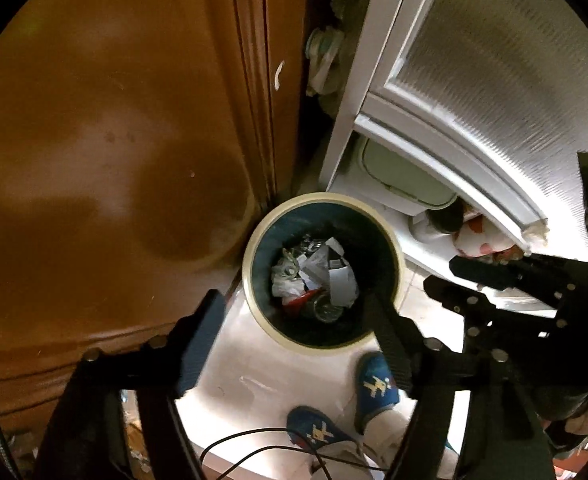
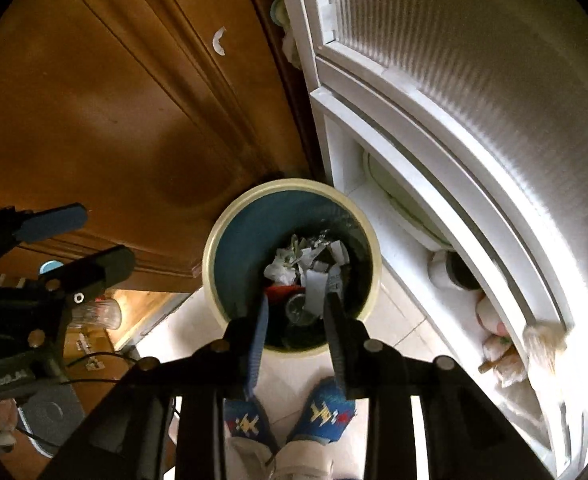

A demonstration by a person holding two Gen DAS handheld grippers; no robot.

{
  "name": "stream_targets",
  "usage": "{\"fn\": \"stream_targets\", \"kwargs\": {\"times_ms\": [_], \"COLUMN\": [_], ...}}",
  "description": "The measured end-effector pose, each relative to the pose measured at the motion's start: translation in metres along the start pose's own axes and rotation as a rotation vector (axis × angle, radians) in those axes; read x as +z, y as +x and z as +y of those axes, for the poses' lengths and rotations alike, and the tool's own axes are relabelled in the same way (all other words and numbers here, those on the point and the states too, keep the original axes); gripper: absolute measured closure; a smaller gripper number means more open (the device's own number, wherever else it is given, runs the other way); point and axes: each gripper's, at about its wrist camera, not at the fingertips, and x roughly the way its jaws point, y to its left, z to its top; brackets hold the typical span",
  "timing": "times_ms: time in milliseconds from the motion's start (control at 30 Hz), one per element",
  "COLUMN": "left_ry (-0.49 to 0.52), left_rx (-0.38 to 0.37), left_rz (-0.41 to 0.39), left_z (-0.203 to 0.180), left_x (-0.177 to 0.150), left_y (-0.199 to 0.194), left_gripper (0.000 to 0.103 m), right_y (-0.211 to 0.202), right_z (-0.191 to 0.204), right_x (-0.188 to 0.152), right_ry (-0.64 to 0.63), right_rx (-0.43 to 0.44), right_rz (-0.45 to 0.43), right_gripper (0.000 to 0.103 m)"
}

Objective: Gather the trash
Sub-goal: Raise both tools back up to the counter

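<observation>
Hardly any lettering can be read. The left gripper [image 2: 80, 236] carries a white printed strip on its body in the right wrist view — mirrored and too blurred to make out.

blue slippers [image 1: 376, 386], brown wooden door [image 1: 114, 140], white glass door [image 2: 454, 80]

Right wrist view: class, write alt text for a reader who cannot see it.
Looking straight down, the open, empty right gripper hangs over a round cream-rimmed trash bin holding crumpled paper scraps. The bin stands on pale floor tiles between a wooden door and a white door, with the person's blue slippers below.
</observation>
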Motion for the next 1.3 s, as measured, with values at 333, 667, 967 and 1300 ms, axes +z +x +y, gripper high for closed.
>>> {"fn": "stream_targets", "kwargs": {"times_ms": [333,667,967,1300], "left_ry": [0.001,-0.047,0.002,0.089], "left_rx": [-0.032,-0.121,-0.185,-0.181], "left_rz": [-0.075,-0.172,-0.320,-0.456], "left_z": [-0.013,-0.014,-0.020,-0.029], "left_x": [-0.007,-0.011,-0.009,0.000], "left_y": [-0.104,-0.233,-0.337,-0.420], "left_gripper": [0.022,0.015,0.015,0.015], "right_y": [-0.089,-0.212,-0.305,-0.391], "right_z": [0.013,0.042,0.058,0.069], "right_x": [-0.001,-0.011,-0.025,-0.029], "right_ry": [0.016,0.010,-0.002,0.038], "right_rx": [0.012,0.010,-0.022,-0.077], "right_rz": [-0.039,-0.134,-0.263,-0.463], "right_gripper": [0.074,0.074,0.074,0.074]}}
